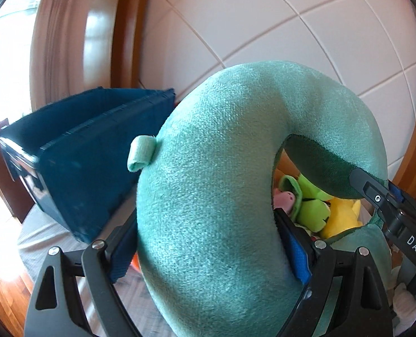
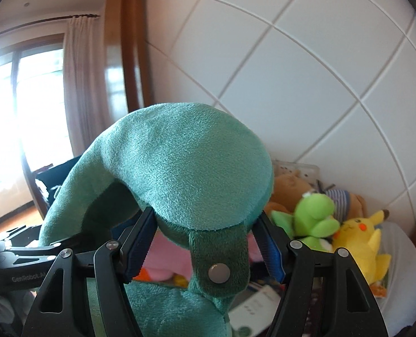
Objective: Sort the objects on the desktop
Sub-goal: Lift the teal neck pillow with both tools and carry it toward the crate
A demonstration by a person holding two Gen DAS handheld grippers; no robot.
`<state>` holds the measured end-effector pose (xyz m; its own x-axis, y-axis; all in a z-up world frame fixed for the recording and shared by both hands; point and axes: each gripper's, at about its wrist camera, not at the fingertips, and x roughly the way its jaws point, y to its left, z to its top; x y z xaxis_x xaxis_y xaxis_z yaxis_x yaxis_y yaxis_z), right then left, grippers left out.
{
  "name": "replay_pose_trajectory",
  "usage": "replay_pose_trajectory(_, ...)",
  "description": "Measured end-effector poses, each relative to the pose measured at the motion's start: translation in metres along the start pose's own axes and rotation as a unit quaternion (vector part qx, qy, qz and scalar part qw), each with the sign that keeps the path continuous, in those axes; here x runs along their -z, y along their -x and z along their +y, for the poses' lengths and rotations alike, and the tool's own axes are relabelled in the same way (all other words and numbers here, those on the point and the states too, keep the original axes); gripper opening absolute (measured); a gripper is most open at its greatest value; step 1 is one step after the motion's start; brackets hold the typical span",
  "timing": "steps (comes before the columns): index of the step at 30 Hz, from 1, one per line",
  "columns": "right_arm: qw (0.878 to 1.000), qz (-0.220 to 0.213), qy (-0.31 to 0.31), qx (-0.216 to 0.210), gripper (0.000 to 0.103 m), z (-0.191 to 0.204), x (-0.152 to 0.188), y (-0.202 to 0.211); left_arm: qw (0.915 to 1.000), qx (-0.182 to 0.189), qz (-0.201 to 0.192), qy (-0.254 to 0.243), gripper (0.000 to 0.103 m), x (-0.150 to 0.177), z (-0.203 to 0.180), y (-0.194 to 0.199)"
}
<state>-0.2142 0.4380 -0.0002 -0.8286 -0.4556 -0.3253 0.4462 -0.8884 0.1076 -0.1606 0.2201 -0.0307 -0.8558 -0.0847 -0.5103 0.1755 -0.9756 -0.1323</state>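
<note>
Holding the teal neck pillow (image 1: 222, 185) aloft, I pinch it with both sets of fingers: left (image 1: 208, 241) across one arm, right (image 2: 205, 241) near the snap tab. Sorting looks midway, I judge (plush toys (image 2: 334, 224) lie loose). Only the left view shows the blue bin (image 1: 76, 154).

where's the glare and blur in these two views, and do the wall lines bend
Left wrist view: window blown out white at left, blue bin slightly smeared, wall tile lines curve. Right wrist view: window glares at left, green plush toy looks soft, tile lines bow too.
</note>
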Motion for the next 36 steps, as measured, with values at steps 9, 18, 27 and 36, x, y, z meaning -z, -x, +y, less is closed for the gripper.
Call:
replay_pose_trajectory(9,1.000,-0.020,-0.012,0.004,0.069,0.106,-0.007,-0.019,0.9996,0.009,-0.018,-0.020,0.089,-0.028,0.113,0.024)
replay_pose_trajectory(18,0.999,-0.032,-0.004,-0.006,0.069,0.194,-0.022,-0.046,0.9992,-0.007,-0.039,-0.010,0.089,-0.049,0.188,0.038)
replay_pose_trajectory(27,0.995,-0.057,0.029,-0.071,0.069,0.250,-0.059,-0.096,0.9947,-0.066,-0.078,0.013,0.089,-0.086,0.252,0.046)
replay_pose_trajectory(36,0.993,-0.063,0.037,-0.094,0.069,0.327,-0.085,-0.171,0.9917,-0.086,-0.094,0.018,0.089,-0.134,0.344,0.015)
